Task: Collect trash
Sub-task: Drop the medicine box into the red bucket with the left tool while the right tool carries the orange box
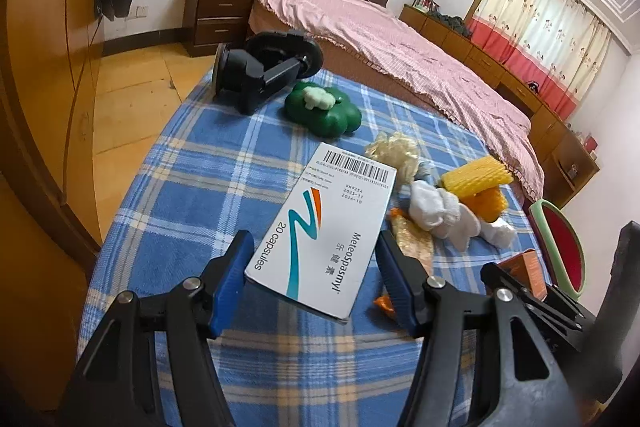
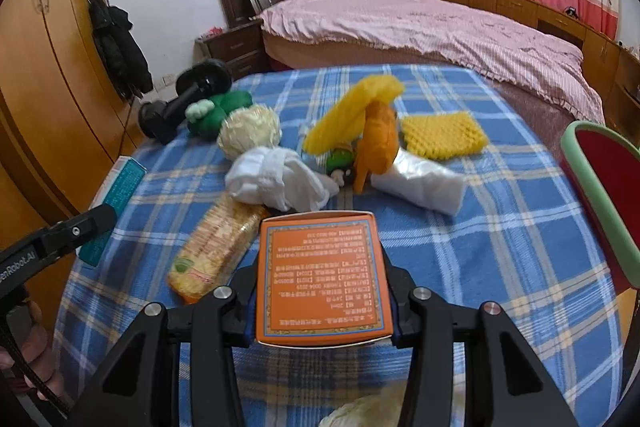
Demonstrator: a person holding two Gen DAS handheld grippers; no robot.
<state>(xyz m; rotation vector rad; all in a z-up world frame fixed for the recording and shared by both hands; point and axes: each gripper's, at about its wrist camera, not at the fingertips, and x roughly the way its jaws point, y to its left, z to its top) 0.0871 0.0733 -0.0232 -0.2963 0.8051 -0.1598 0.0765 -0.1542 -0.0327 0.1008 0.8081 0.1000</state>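
My left gripper (image 1: pixel 314 267) is shut on a white medicine box (image 1: pixel 324 223) marked "20 capsules", held above the blue plaid cloth (image 1: pixel 192 179). The same box shows edge-on in the right wrist view (image 2: pixel 116 195). My right gripper (image 2: pixel 322 287) is shut on an orange box (image 2: pixel 322 275) with printed text, held over the cloth; it also shows at the right of the left wrist view (image 1: pixel 528 271). On the cloth lie a snack wrapper (image 2: pixel 216 251), crumpled white tissue (image 2: pixel 276 179), yellow foam netting (image 2: pixel 444 135) and an orange piece (image 2: pixel 378 143).
A red bin with a green rim (image 2: pixel 600 187) stands at the right edge. A green plush toy (image 1: pixel 322 107) and a black dumbbell-like device (image 1: pixel 260 67) lie at the far side of the cloth. A pink bed (image 2: pixel 440 27) and wooden wardrobes (image 2: pixel 40 67) surround it.
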